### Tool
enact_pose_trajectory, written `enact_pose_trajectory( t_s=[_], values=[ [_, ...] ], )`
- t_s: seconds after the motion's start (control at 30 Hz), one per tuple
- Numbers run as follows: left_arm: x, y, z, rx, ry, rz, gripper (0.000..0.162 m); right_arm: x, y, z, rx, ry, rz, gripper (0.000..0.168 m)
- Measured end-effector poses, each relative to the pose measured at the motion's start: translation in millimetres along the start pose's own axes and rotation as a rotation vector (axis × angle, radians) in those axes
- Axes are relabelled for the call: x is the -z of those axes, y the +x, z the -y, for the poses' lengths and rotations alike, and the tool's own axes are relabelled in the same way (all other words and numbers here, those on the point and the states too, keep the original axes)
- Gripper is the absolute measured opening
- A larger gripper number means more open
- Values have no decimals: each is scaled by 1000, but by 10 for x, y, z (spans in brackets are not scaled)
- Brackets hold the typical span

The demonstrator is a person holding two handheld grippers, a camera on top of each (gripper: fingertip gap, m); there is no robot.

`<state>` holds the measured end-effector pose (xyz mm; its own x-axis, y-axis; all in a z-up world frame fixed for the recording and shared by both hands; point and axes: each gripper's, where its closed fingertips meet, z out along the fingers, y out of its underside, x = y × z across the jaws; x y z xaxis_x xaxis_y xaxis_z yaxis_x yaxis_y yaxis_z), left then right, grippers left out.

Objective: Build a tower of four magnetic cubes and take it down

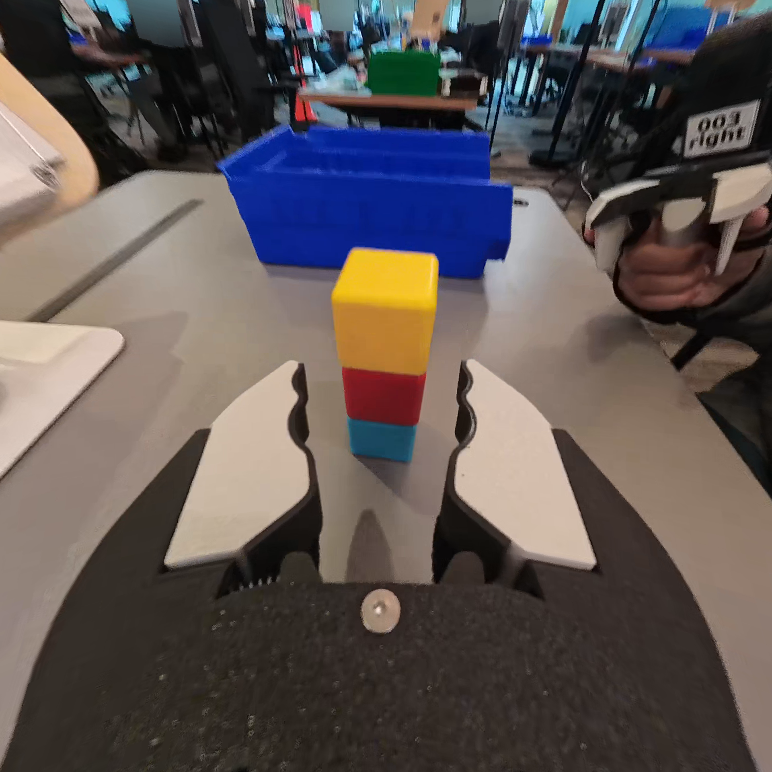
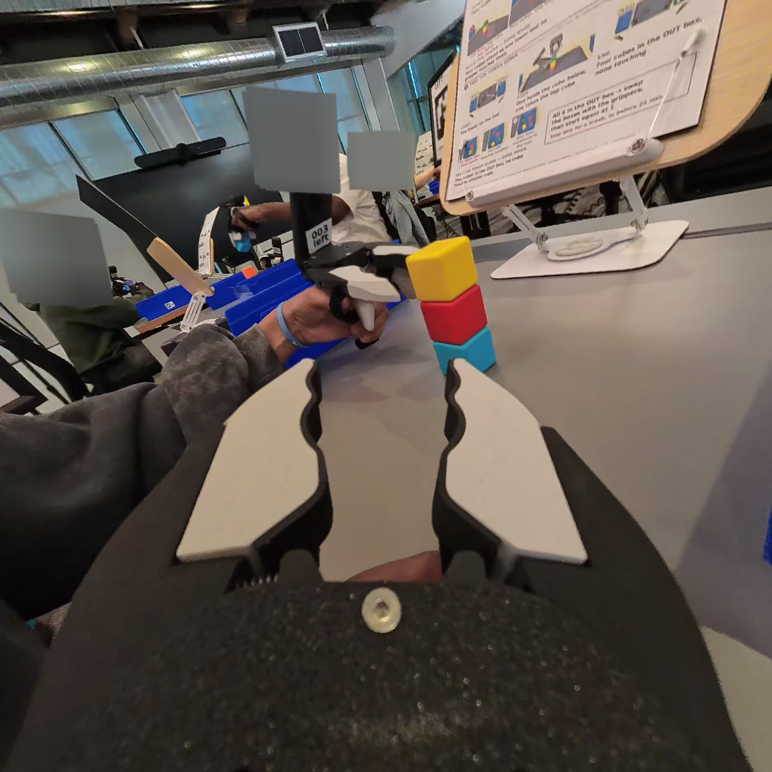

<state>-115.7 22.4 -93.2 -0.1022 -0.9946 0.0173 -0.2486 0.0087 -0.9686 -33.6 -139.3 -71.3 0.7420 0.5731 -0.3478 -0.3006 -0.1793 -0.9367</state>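
Observation:
A tower of three cubes stands on the grey table [image 1: 167,376]: a yellow cube [image 1: 384,311] on a red cube [image 1: 383,394] on a light blue cube [image 1: 381,438]. My left gripper [image 1: 381,367] is open and empty, its fingers flanking the tower's red cube without touching. In the right wrist view the yellow cube [image 2: 443,267], red cube [image 2: 454,315] and blue cube [image 2: 472,349] stand ahead, with the left gripper [image 2: 397,273] beside the yellow cube. My right gripper [image 2: 381,372] is open and empty, short of the tower. It also shows in the left wrist view [image 1: 664,234] at the right.
A blue bin [image 1: 367,200] stands behind the tower. A white stand base [image 2: 593,250] holds a tilted board with an instruction sheet [image 2: 585,92] at the table's far side. A person's sleeve [image 2: 125,417] lies at the near table edge. More blue bins [image 2: 259,296] sit beyond the table.

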Motion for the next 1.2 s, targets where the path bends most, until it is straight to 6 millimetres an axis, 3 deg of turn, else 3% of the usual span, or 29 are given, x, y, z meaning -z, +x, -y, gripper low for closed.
enact_pose_trajectory(
  t_s=[0.1,0.27,0.4,0.5,0.73,0.8,0.97,1.1,1.2],
  values=[
    [-143,1,-202,0,-89,-7,71,21,48,-3,-54,9,12,57],
    [-326,-17,-261,14,-126,-18,73,-10,56,-68,-52,-24,24,58],
    [-425,17,-362,17,-206,-49,50,-66,41,-129,-31,-53,24,58],
    [-455,17,-362,-1,-210,-41,49,-177,64,-133,-2,-73,20,58],
    [-418,111,-369,-55,-208,-82,49,-816,341,107,141,-130,110,65],
    [-385,144,-378,-60,-209,-100,49,-1071,409,48,179,-173,164,72],
    [-348,196,-392,-48,-213,-131,49,-1568,341,-125,273,-248,289,78],
    [-348,203,-393,-45,-214,-139,49,-1742,256,-192,316,-287,342,69],
    [-345,219,-395,-51,-213,-146,49,-1764,265,-103,295,-227,337,54]
  ],
)
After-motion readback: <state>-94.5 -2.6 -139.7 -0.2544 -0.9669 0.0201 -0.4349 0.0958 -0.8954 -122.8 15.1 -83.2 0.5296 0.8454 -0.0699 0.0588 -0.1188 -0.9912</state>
